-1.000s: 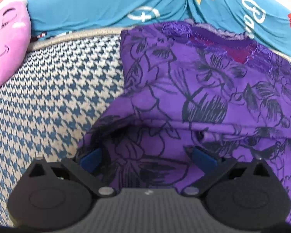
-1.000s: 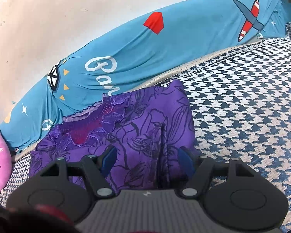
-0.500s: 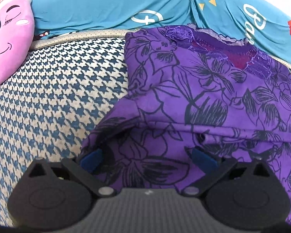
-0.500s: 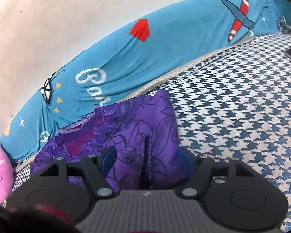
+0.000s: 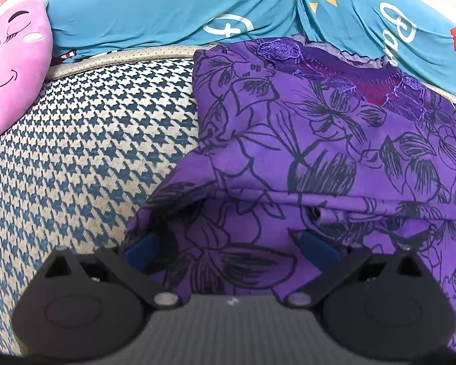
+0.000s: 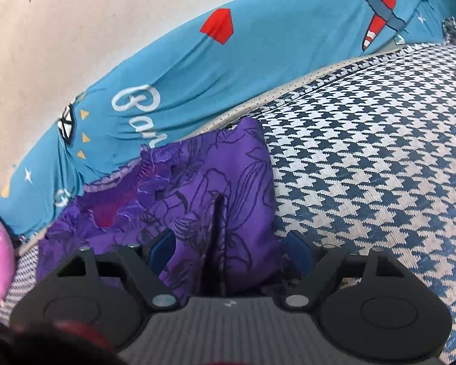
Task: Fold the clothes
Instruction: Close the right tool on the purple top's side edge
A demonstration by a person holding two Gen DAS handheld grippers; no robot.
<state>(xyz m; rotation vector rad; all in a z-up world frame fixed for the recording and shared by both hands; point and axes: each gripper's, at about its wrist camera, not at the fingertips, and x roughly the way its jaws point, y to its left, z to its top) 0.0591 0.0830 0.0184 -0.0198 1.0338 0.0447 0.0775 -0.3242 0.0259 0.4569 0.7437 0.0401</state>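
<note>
A purple garment (image 5: 313, 152) with a dark flower print and a lace neckline lies folded on the houndstooth bed cover (image 5: 91, 152). It also shows in the right wrist view (image 6: 203, 200). My left gripper (image 5: 231, 243) is open, its blue pads spread wide over the garment's near fold at its left side. My right gripper (image 6: 231, 246) is open too, its pads either side of a bunched fold at the garment's right edge. Neither pair of pads is pressed on the cloth.
A teal bolster cover (image 6: 258, 70) with white lettering and a plane print runs along the wall behind the garment. A pink moon plush (image 5: 12, 70) lies at the left. Houndstooth bed cover (image 6: 364, 167) stretches to the right.
Both grippers have stayed open over the garment. The left view has pulled back slightly, showing more of the bolster. The right view has shifted a little and tilted.
</note>
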